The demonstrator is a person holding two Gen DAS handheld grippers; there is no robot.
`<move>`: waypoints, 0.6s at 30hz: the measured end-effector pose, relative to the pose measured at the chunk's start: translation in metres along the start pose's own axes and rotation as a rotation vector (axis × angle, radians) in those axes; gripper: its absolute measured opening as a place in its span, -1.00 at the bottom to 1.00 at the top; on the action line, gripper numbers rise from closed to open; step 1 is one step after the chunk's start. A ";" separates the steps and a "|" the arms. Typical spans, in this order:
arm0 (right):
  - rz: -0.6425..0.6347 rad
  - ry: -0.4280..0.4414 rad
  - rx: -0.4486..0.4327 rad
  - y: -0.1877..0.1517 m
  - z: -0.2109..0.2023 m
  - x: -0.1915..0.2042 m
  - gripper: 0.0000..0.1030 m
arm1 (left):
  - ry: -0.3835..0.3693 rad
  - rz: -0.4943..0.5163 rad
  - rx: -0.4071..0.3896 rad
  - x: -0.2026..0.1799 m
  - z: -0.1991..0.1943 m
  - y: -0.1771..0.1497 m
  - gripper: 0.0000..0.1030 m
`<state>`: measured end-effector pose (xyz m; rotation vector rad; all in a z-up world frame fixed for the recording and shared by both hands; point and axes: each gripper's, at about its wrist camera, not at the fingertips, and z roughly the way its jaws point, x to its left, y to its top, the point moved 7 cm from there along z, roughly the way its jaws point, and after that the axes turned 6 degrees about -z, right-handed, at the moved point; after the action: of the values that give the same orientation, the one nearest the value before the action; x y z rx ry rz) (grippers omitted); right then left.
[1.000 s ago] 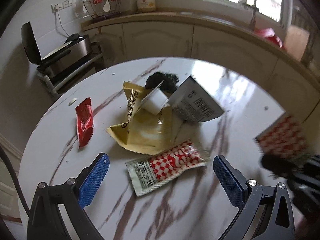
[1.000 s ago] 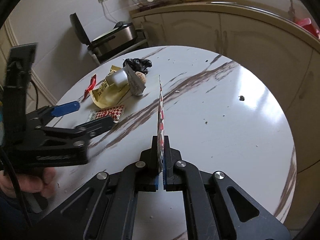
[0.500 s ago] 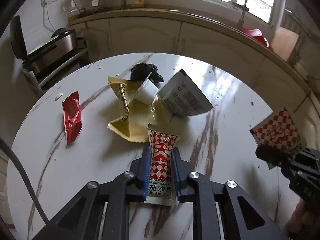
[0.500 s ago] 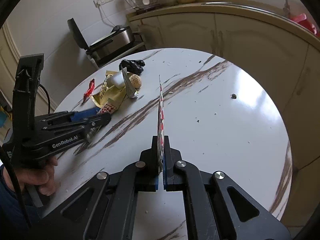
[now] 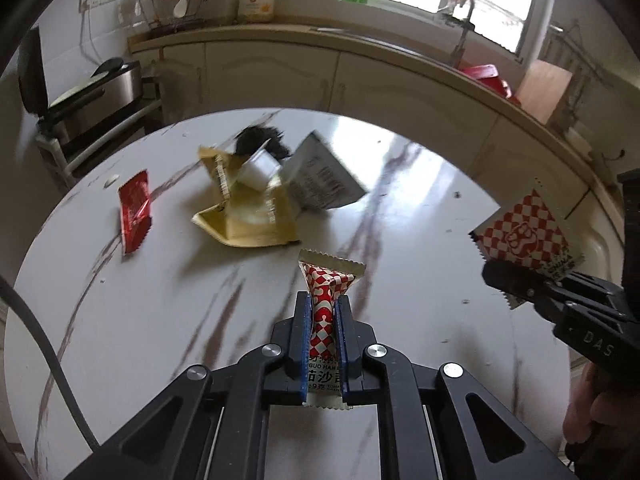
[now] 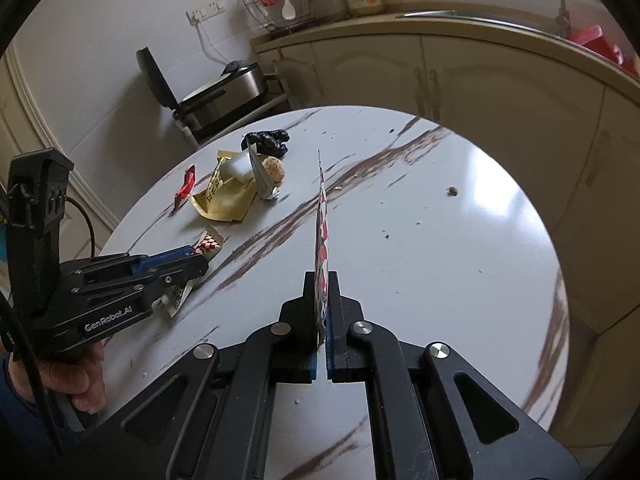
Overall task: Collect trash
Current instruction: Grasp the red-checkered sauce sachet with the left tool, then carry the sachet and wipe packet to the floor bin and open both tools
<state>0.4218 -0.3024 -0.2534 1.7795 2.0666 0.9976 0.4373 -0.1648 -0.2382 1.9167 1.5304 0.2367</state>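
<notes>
The left gripper [image 5: 323,316] has its jaws closed on a red-checkered ketchup sachet [image 5: 326,286], apparently lifted off the round marble table [image 5: 160,320]. The right gripper [image 6: 320,308] pinches a second checkered packet [image 6: 321,216] edge-on. Far left lie a yellow wrapper [image 5: 250,220] and a red packet [image 5: 135,210].

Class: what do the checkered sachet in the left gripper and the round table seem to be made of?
Checkered sachet: probably thin printed plastic film; it crumples between the pads and has serrated ends. Table: glossy, white with brown veins, mirroring window light; marble or an imitation.
</notes>
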 end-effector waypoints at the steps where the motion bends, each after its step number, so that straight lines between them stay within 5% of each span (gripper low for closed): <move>1: 0.006 0.002 -0.006 -0.001 -0.004 -0.002 -0.93 | -0.004 0.009 -0.007 -0.007 -0.004 0.000 -0.87; 18: 0.094 -0.112 -0.143 -0.020 -0.113 -0.073 -0.93 | -0.178 0.152 -0.060 -0.147 -0.041 -0.004 -0.86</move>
<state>0.3574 -0.4097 -0.1999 1.8290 1.8140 1.0180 0.3687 -0.2838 -0.1718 1.9525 1.2506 0.1714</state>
